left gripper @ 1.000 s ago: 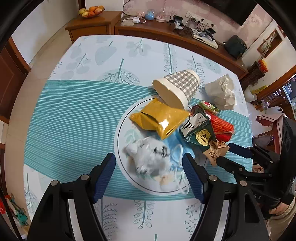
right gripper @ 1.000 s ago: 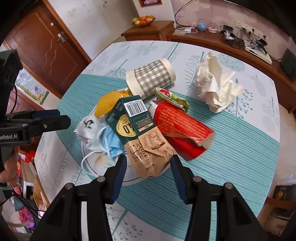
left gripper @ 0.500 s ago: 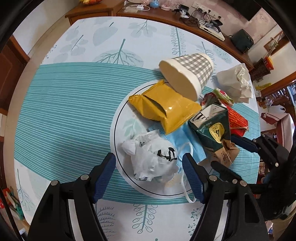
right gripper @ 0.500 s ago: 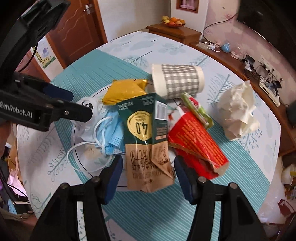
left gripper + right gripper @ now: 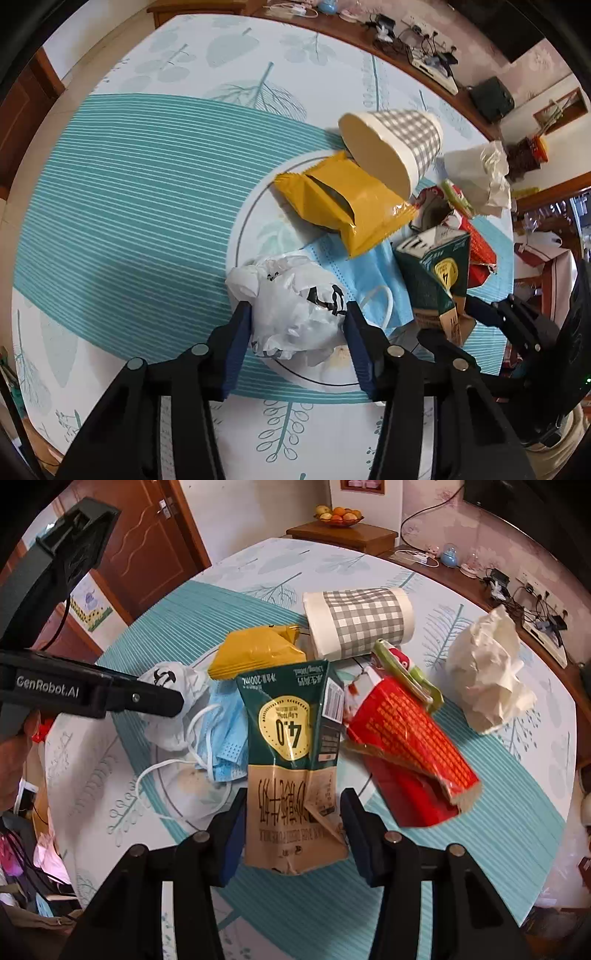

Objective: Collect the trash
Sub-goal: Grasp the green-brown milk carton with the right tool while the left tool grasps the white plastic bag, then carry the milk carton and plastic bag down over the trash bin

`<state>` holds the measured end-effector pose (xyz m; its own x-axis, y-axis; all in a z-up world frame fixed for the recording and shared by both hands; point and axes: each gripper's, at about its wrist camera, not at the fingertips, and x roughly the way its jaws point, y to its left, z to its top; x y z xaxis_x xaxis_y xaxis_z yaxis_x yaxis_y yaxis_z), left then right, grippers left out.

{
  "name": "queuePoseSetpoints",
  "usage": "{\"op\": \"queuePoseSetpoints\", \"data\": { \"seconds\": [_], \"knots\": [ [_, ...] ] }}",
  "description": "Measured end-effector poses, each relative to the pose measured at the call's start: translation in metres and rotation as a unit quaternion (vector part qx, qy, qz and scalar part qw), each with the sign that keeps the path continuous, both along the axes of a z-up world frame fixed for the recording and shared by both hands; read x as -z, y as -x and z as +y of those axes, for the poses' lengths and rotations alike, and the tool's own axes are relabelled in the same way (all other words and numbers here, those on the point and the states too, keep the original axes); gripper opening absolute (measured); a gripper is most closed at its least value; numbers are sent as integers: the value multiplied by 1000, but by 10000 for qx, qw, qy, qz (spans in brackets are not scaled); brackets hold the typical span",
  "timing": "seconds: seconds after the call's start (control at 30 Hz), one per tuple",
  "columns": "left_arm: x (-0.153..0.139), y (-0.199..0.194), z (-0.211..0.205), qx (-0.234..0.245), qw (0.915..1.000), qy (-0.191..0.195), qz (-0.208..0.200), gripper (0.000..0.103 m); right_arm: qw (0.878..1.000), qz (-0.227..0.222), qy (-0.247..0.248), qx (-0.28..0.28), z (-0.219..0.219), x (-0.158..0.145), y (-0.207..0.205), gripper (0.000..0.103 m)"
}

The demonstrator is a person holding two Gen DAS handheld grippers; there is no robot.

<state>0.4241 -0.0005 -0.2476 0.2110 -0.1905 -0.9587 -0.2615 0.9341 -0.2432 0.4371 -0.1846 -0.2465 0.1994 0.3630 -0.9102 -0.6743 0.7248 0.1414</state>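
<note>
1. The crumpled white plastic bag (image 5: 295,314), printed with black marks, sits on the plate's (image 5: 240,236) near edge, atop a blue face mask (image 5: 369,273).
2. The left gripper (image 5: 297,325) brackets the bag, both pads seemingly touching it.
3. The right gripper (image 5: 291,823) stands parted around a flattened green-and-brown milk carton (image 5: 291,753), apparently not squeezing.
4. Behind lie a yellow wrapper (image 5: 343,203) and a toppled checked cup (image 5: 391,144).

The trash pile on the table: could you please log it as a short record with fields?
surface: table with teal striped cloth
plate: holds yellow wrapper, blue face mask, white plastic bag
left gripper: jaws astride the white plastic bag
right gripper: jaws astride the green milk carton
nearby: checked paper cup on its side, red wrapper, crumpled tissue
</note>
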Motion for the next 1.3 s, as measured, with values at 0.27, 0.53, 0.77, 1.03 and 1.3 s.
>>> {"op": "queuePoseSetpoints", "data": {
  "seconds": [0.27, 0.53, 0.77, 1.03, 1.3],
  "knots": [
    [-25, 26, 6, -3, 9997, -70, -213, 45, 9976, 128, -390, 556, -16, -21, 15, 48],
    [-62, 60, 0, 416, 9974, -162, -561, 45, 9884, 216, -710, 1328, -31, -43, 50, 48],
    [-106, 107, 1, 1047, 9889, -284, -1020, 45, 9695, 167, -1190, 2136, -35, -75, 110, 48],
    [-146, 169, 14, 1728, 9729, -292, -1507, 45, 9434, -165, -1592, 2903, -16, -112, 181, 48],
    [-169, 229, 35, 2149, 9582, -60, -1889, 45, 9179, -409, -1945, 3433, 9, -140, 255, 48]
  ]
}}
